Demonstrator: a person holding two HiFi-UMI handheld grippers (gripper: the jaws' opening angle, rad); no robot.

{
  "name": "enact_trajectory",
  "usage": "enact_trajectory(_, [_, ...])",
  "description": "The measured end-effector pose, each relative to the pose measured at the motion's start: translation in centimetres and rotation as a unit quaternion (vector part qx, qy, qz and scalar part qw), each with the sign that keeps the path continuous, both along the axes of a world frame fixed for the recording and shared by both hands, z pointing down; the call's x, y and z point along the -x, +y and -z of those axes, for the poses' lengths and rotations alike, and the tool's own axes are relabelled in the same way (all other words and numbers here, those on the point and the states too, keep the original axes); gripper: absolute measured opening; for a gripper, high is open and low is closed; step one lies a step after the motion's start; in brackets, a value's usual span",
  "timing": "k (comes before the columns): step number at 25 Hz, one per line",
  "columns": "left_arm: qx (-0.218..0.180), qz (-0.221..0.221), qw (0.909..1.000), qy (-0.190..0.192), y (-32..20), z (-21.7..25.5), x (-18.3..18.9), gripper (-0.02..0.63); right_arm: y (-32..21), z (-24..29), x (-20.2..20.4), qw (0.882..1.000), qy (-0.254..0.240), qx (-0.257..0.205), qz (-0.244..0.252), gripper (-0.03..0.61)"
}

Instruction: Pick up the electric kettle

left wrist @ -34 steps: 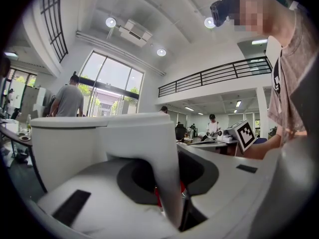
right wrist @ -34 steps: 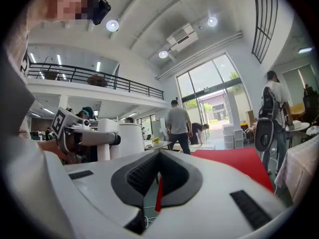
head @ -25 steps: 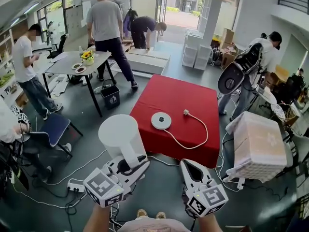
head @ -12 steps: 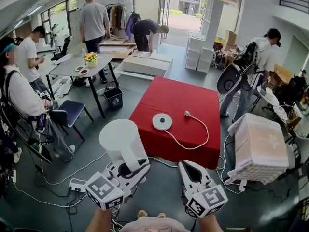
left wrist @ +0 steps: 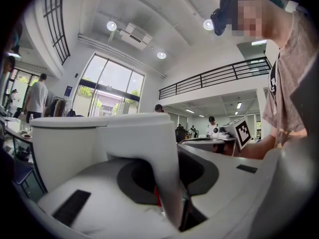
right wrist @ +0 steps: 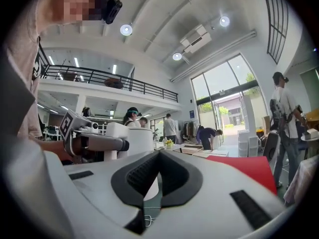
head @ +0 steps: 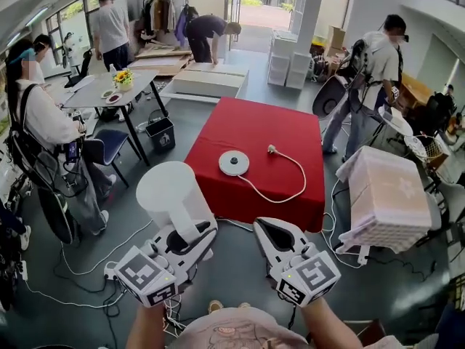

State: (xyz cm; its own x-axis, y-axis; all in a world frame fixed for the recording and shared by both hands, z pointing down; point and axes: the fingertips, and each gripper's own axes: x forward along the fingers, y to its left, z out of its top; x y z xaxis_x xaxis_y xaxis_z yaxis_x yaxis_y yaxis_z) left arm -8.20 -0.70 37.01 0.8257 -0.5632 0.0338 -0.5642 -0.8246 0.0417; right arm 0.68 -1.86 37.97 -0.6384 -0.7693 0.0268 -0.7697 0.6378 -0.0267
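Observation:
The white electric kettle [head: 171,195] hangs in the air in front of the red table [head: 254,122]. My left gripper [head: 190,236] is shut on its handle [left wrist: 162,168]; the kettle body [left wrist: 75,143] fills the left gripper view. The round white kettle base [head: 234,163] lies on the red cloth, and its cord [head: 287,191] loops to the right. My right gripper [head: 270,227] hangs beside the kettle, to its right, shut with nothing in it. In the right gripper view, my right gripper [right wrist: 158,176] has the kettle [right wrist: 137,138] to its left.
A white perforated box [head: 389,206] stands right of the red table. A person [head: 43,129] sits at the left by a chair [head: 105,147]. Cables [head: 87,257] trail over the floor at lower left. More people stand at the back and right.
Both grippers have drifted slightly, with the kettle still held in the left one. The head view has shifted, and the seated person at the left has come fully into view.

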Motion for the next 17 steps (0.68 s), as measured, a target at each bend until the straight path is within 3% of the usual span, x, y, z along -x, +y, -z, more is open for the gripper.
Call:
enact_trajectory(7, [-0.002, -0.009, 1.0, -0.002, 0.4, 0.0, 0.3, 0.087, 0.5, -0.2, 2.5, 0.997, 0.031, -0.005, 0.068, 0.005])
enact_trajectory(17, [-0.007, -0.015, 0.9998, 0.011, 0.3, 0.2, 0.6, 0.087, -0.2, -0.7, 2.9, 0.997, 0.03, 0.002, 0.077, 0.005])
